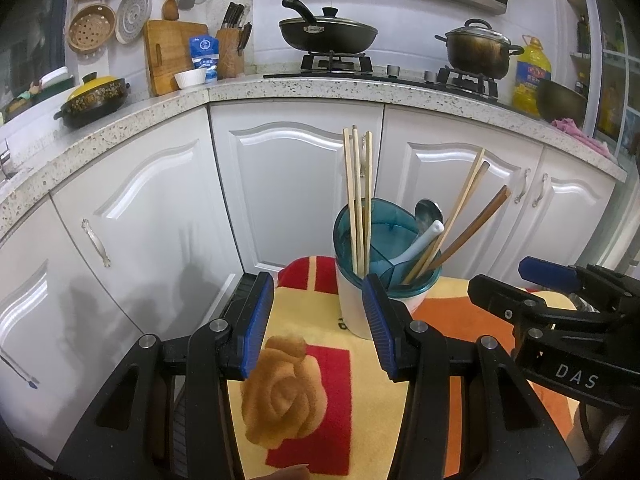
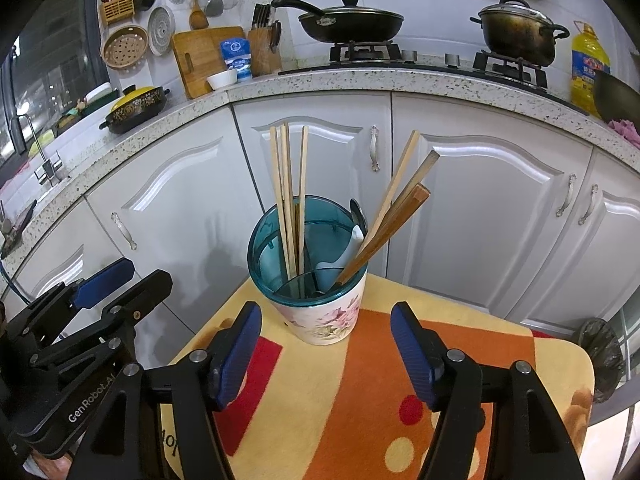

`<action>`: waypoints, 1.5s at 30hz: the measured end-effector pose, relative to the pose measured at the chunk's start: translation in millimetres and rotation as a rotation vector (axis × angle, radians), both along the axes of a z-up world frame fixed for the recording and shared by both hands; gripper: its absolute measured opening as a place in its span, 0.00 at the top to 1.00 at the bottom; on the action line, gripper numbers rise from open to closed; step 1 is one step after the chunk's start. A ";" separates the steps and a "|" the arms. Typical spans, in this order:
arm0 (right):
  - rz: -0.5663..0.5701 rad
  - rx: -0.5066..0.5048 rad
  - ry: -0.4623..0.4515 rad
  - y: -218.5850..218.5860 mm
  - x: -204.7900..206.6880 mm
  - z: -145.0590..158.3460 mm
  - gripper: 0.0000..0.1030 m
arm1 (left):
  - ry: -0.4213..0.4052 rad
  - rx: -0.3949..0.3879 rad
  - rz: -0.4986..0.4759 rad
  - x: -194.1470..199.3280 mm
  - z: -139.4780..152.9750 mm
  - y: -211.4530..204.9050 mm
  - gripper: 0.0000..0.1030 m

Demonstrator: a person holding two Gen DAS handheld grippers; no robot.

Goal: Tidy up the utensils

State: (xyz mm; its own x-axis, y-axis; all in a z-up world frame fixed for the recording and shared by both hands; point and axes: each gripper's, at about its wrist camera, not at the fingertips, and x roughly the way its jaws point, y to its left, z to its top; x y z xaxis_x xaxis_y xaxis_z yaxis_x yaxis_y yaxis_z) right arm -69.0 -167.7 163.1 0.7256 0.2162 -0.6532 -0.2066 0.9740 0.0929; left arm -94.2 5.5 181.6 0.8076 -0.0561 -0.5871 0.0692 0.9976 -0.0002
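Beyond both empty claws, utensil holder [image 2: 320,280] on towel [image 2: 360,400]

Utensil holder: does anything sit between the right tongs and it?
Nothing visible. Only bare patterned cloth lies between the open right tongs and the utensil holder. The left tongs stand off to the side, clear of that path.

A lidded black wok [image 1: 329,33] and a pot [image 1: 478,49] sit on the stove [image 1: 384,69].
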 end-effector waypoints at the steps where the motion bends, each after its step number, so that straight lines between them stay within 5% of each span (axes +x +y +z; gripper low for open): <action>1: 0.001 -0.001 0.000 0.1 0.1 0.0 0.37 | 0.000 0.000 -0.001 -0.4 0.1 -0.1 0.56; 45: 0.006 -0.032 0.024 8.1 10.4 -4.9 0.37 | 0.013 0.008 0.013 5.3 -9.5 2.2 0.56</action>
State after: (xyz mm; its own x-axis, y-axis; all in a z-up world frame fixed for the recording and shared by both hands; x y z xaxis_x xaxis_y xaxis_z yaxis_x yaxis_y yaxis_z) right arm -58.6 -159.6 158.2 0.7084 0.1993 -0.6771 -0.2107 0.9753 0.0667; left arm -88.9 7.7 172.1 0.8006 -0.0405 -0.5978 0.0559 0.9984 0.0072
